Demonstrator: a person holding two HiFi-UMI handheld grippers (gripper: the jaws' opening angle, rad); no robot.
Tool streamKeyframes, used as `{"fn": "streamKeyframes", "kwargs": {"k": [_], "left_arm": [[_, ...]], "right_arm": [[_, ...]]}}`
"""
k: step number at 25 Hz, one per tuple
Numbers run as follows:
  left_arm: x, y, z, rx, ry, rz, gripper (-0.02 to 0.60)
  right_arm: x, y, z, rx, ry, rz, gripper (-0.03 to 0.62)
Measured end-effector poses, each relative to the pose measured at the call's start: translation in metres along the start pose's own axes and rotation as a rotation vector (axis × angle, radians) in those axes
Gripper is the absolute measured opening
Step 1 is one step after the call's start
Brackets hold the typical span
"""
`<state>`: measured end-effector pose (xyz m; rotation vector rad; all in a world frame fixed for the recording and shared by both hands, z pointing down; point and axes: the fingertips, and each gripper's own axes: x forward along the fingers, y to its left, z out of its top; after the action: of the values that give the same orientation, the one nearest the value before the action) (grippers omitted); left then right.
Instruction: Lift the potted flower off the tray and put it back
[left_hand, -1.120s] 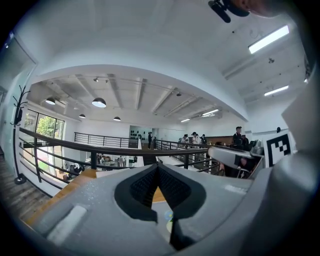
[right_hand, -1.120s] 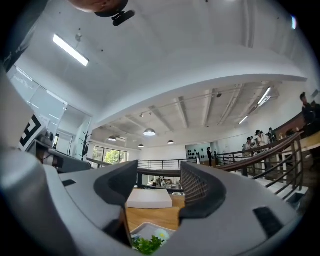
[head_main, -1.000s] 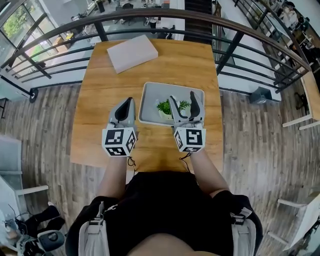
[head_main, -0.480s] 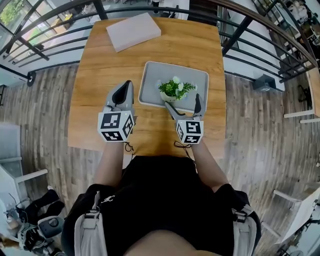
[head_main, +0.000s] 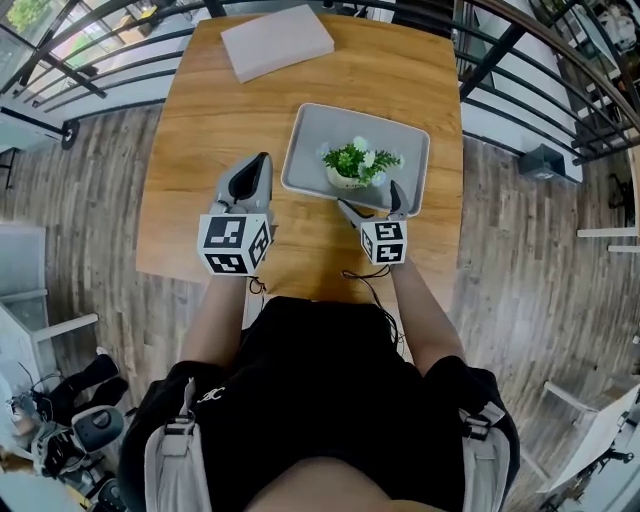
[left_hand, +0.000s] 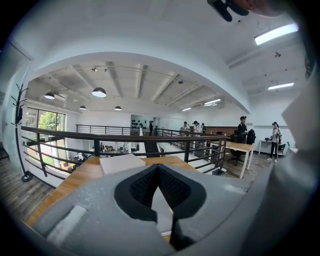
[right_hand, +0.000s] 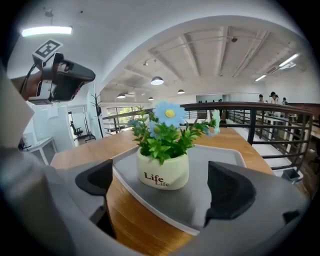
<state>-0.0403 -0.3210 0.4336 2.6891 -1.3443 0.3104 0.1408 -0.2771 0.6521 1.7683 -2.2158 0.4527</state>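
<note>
Right gripper sits at the tray's near edge, its jaws having just been opening, and now they stand wide apart with neither pad touching anything. Just ahead of them is the potted flower, upright on the grey tray, a little toward the near side of it. Blue and white blooms rise over green leaves, and on the cream pot you can read "Life" in dark red, with a smaller "Life" printed just under it. Left gripper is over the wooden table just left of the tray, tips pressed together on nothing. Both grippers carry black-and-white square markers on their cubes. A flat white box lies at the table's far side.
</note>
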Motion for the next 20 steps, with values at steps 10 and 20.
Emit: {"fn": "streamKeyframes", "kwargs": {"k": [10, 20], "left_arm": [[0.008, -0.006, -0.028, 0.005, 0.072, 0.056, 0.015], [0.021, -0.005, -0.066, -0.009, 0.145, 0.107, 0.015]], "right_arm": [[0.046, -0.03, -0.006, -0.176, 0.077, 0.263, 0.578], [0.082, -0.021, 0.008, -0.348, 0.091, 0.546, 0.577]]}}
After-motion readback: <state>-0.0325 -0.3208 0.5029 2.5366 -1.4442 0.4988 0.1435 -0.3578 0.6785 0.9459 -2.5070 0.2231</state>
